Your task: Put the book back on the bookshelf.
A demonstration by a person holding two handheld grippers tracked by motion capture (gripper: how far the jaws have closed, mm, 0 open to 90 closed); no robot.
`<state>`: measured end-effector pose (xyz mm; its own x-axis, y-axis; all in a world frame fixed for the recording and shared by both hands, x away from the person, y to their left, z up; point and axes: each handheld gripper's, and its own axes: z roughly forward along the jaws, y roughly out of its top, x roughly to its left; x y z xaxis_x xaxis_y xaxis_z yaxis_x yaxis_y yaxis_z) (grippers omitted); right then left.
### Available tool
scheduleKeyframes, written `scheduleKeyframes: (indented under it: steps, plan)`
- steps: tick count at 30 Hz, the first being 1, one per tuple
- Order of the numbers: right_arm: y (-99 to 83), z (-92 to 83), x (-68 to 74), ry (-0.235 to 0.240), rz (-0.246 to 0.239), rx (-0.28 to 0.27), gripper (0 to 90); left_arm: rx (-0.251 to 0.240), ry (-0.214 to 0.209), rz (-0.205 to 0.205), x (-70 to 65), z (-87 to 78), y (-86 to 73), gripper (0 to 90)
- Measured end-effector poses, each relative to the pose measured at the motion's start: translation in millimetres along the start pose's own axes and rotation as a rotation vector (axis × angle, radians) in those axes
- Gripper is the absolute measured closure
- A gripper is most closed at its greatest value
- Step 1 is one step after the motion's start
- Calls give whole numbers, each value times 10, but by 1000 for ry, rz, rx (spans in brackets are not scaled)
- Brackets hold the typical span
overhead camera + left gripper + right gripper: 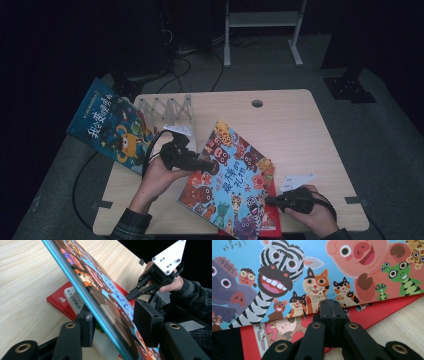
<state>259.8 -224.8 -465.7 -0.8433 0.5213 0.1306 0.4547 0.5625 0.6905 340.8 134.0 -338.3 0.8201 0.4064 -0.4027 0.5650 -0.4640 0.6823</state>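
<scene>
Nearest the person, at about five o'clock on the table (pixel 300 120), the right gripper (pixel 272 201) sits with its jaws clenched together, nothing between them, its tip resting on the red book (pixel 272 220) right at the lower edge of the animal picture book (pixel 230 175) above it. At about seven o'clock, the left gripper (pixel 212 166) has its jaws straddling the left edge of that picture book; one pad (pixel 86 326) is against the underside, the other stands just off the cover, so the grip looks not quite closed yet. The picture book is tilted, its left side raised off the red one.

To do this lift well, I'd say the left jaws should bite fully before rising more, while the right tip keeps the red book pinned so it doesn't drag along.

Farther off, at ten o'clock, a dark blue book (pixel 107 125) overhangs the table's left edge, and a white folding rack (pixel 167 107) stands just beyond the left hand. The far right half of the table is bare wood, good room for swinging the book across.
</scene>
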Motion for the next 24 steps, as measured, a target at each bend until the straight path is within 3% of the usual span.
scheduleKeyframes:
  steps: [1,10,24]
  plan:
    - [1,1,3,-1,-1,0,892,10,5,7,-13,-5,26,585]
    - [14,4,13,6,-7,-5,879,53,10,13,-93,-6,184,605]
    - [48,51,31,21,-18,-15,866,90,36,-32,-132,1,421,664]
